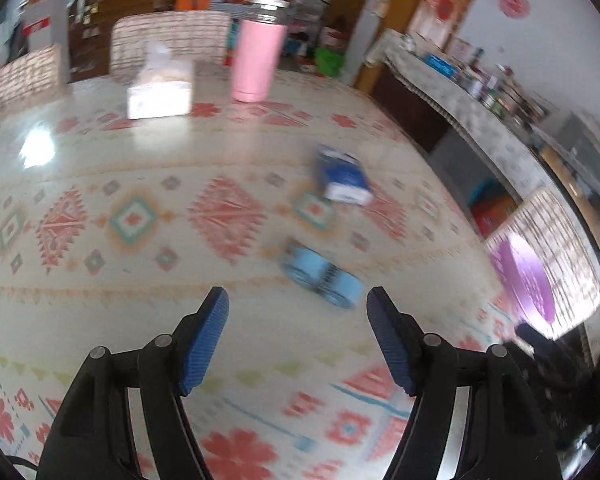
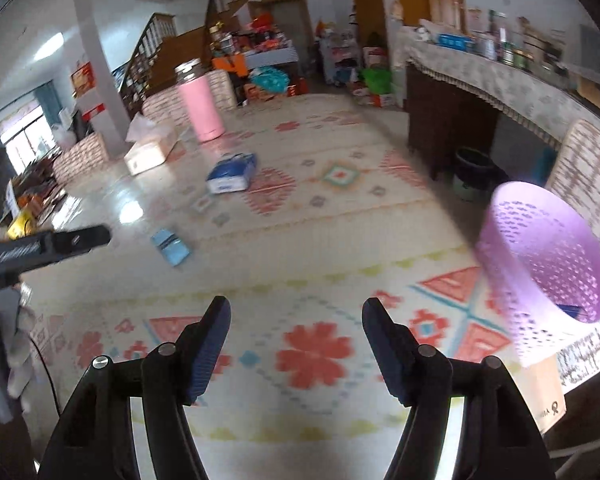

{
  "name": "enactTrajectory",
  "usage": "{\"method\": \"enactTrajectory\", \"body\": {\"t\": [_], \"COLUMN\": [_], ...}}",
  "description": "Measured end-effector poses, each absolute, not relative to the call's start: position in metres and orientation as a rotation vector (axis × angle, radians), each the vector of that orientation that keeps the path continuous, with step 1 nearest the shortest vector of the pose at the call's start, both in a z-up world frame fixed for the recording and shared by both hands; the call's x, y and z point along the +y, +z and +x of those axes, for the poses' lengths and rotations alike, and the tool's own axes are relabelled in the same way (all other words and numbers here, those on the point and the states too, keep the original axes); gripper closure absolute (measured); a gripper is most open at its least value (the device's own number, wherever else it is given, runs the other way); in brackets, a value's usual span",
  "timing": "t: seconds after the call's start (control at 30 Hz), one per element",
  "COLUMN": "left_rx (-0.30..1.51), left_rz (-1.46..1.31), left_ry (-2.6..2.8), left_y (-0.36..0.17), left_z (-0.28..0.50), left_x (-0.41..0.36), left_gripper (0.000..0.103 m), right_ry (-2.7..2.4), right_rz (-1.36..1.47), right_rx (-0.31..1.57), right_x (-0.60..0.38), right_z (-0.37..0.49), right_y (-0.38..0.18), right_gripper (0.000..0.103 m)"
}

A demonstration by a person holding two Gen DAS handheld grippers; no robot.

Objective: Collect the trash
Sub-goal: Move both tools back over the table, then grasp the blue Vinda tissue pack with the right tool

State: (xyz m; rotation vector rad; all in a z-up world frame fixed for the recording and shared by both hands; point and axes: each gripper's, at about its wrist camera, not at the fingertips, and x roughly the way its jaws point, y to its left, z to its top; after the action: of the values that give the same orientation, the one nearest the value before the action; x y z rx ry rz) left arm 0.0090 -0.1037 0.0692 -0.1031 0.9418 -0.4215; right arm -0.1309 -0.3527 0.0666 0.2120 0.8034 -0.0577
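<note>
Basket's perforated inside (image 2: 560, 256) — right wrist only

We held the black left gripper (image 1: 296, 300) tilted downward, its blue-padded jaws apart and empty. Our black right gripper (image 2: 296, 312) pointed down likewise, nothing between its blue-padded jaws, which stood parted.

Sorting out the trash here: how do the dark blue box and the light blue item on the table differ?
The dark blue box is bulkier, with a white end face; the light blue item looks flatter, with a dark band across it. The box lies farther from the left gripper. Both lie loose on the patterned tablecloth.
</note>
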Motion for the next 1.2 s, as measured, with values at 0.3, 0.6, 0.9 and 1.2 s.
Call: {"method": "enactTrajectory", "body": {"t": [0.3,0.6,0.9,1.2], "left_rx": [0.969,1.0,1.02,1.044], "left_rz": [-0.269,-0.353,-0.34,-0.327], "left_ry": [-0.366,-0.292,-0.308,-0.329], "left_y": [0.049,0.037,0.033,0.031], "left_z": [0.046,0.054,0.054,0.054], "left_x": [-0.04,-0.016,-0.021,-0.027], "left_gripper": [0.032,0.032,0.032,0.032], "right_ry": [-0.02,0.068,-0.062,-0.166], "right_rz": [0.141,0.169,0.028,0.045], "right_rx": [0.837,0.849,0.859,0.954], "right_x": [-0.303,-0.26,-0.269,-0.284], "right_z": [-0.077,-0.01,0.076,0.141], "right_y": [0.063,0.054,0.053,0.024], "right_gripper": [0.024,0.024,0.014,0.014]}}
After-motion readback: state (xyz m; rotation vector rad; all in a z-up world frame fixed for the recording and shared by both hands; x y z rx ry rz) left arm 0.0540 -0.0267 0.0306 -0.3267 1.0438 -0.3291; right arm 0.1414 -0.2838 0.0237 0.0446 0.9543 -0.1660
